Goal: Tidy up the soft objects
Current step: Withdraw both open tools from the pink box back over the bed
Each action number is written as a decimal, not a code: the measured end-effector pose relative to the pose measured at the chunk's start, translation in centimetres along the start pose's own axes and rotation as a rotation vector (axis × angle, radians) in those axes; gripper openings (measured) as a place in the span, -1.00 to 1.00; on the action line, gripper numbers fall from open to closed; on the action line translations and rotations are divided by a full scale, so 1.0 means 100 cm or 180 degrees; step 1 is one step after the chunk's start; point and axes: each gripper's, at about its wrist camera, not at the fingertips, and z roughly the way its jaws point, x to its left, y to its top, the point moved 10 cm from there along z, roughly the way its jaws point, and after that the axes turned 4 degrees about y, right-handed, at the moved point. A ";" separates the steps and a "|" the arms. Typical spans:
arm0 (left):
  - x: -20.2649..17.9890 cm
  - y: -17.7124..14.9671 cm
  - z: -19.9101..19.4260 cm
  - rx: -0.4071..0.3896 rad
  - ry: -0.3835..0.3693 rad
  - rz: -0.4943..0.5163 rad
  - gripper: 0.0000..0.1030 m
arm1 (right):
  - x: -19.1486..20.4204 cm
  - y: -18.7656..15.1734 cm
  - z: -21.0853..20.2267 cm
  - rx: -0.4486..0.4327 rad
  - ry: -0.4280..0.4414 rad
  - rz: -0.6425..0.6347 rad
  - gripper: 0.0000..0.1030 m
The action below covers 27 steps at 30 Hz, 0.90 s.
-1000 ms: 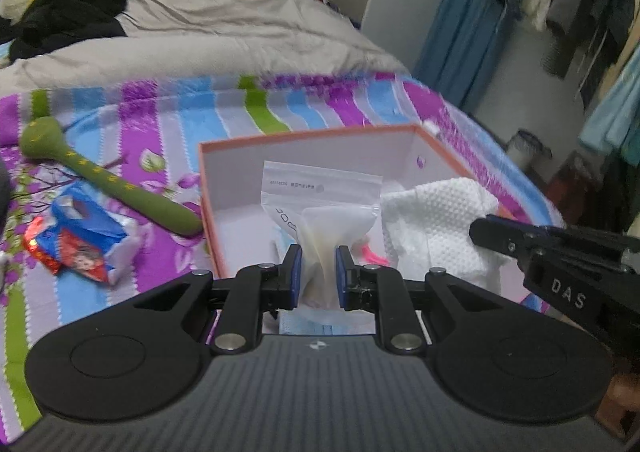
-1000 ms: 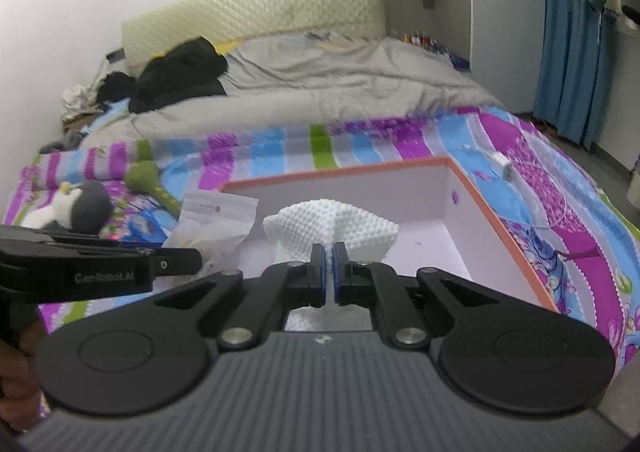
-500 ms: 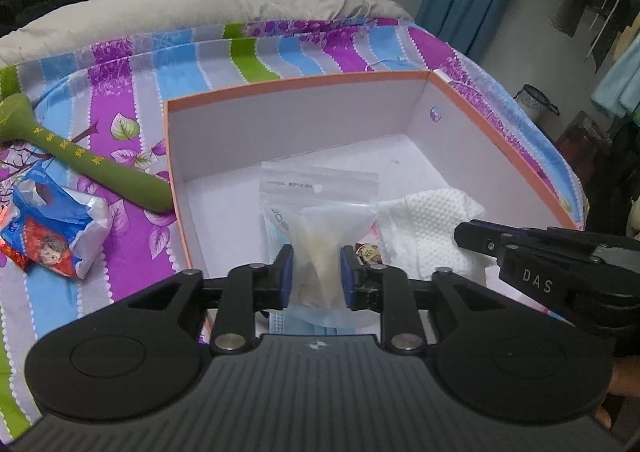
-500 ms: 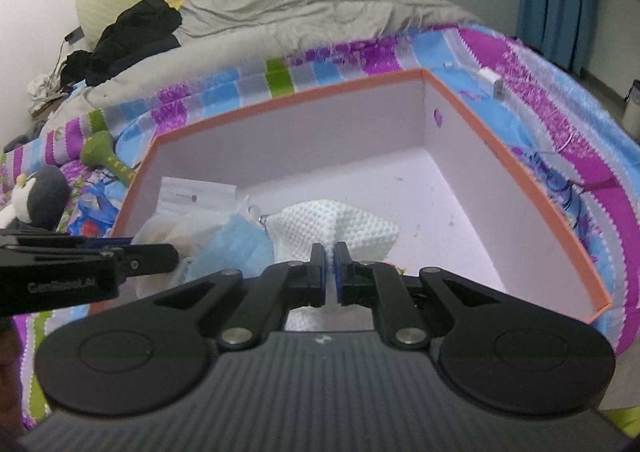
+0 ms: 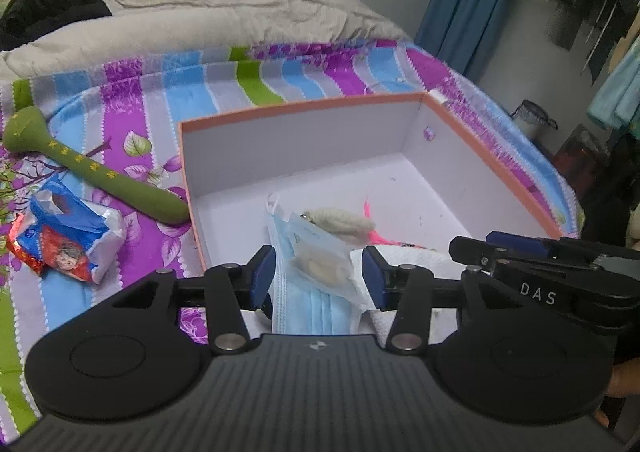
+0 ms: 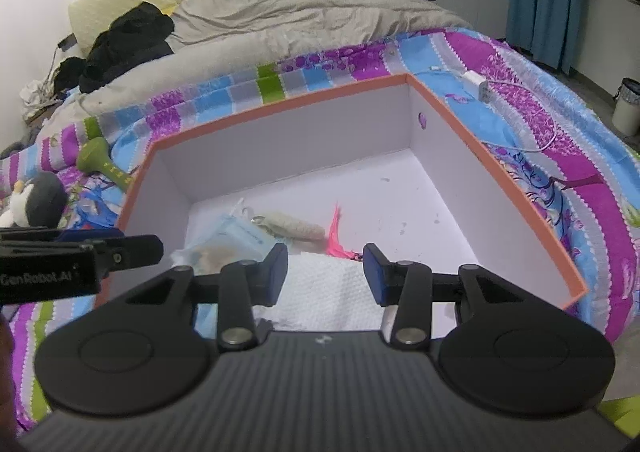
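An orange-rimmed box (image 5: 304, 104) (image 6: 280, 101) with white walls lies on the striped bedspread. On its floor rest a clear plastic bag (image 5: 320, 256) (image 6: 224, 240), a blue face mask (image 5: 308, 308), a beige plush piece (image 5: 340, 221) (image 6: 296, 228), a pink feather (image 6: 338, 236) and a white textured cloth (image 6: 332, 292) (image 5: 412, 256). My left gripper (image 5: 318, 278) hangs over the bag and mask, jaws opening, pads clear of the bag. My right gripper (image 6: 325, 272) hangs over the white cloth, jaws opening, pads off it.
A green star-dotted club toy (image 5: 92, 175) (image 6: 100, 163) and a red-and-blue snack pack (image 5: 64, 236) lie left of the box. A penguin plush (image 6: 32, 199) sits further left. A white charger with cable (image 6: 478, 85) lies right of the box. Grey duvet and black clothes lie behind.
Both grippers came down into the box and let go: the left released the plastic bag, the right released the white cloth. Both items now lie on the box floor.
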 end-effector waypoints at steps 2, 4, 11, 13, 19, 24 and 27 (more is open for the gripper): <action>-0.001 0.000 -0.015 -0.0076 -0.0028 0.0022 0.05 | 0.004 0.002 -0.011 -0.0062 0.0029 0.0008 -0.14; -0.002 -0.001 -0.034 -0.0167 -0.0046 0.0075 0.05 | 0.011 0.004 -0.025 -0.0150 0.0045 0.0006 -0.14; 0.001 -0.010 -0.099 -0.0442 -0.0121 0.0150 0.05 | 0.042 0.003 -0.078 -0.0431 0.0093 -0.0043 -0.14; 0.003 -0.015 -0.116 -0.0504 -0.0142 0.0133 0.05 | 0.051 -0.002 -0.091 -0.0472 0.0108 -0.0077 -0.14; 0.012 -0.038 -0.165 -0.0671 -0.0161 0.0068 0.05 | 0.080 -0.020 -0.126 -0.0567 0.0166 -0.0173 -0.14; 0.024 -0.063 -0.200 -0.0805 -0.0104 -0.0018 0.05 | 0.103 -0.037 -0.150 -0.0619 0.0255 -0.0258 -0.14; 0.036 -0.081 -0.219 -0.0833 -0.0064 -0.0129 0.05 | 0.114 -0.047 -0.165 -0.0649 0.0311 -0.0298 -0.14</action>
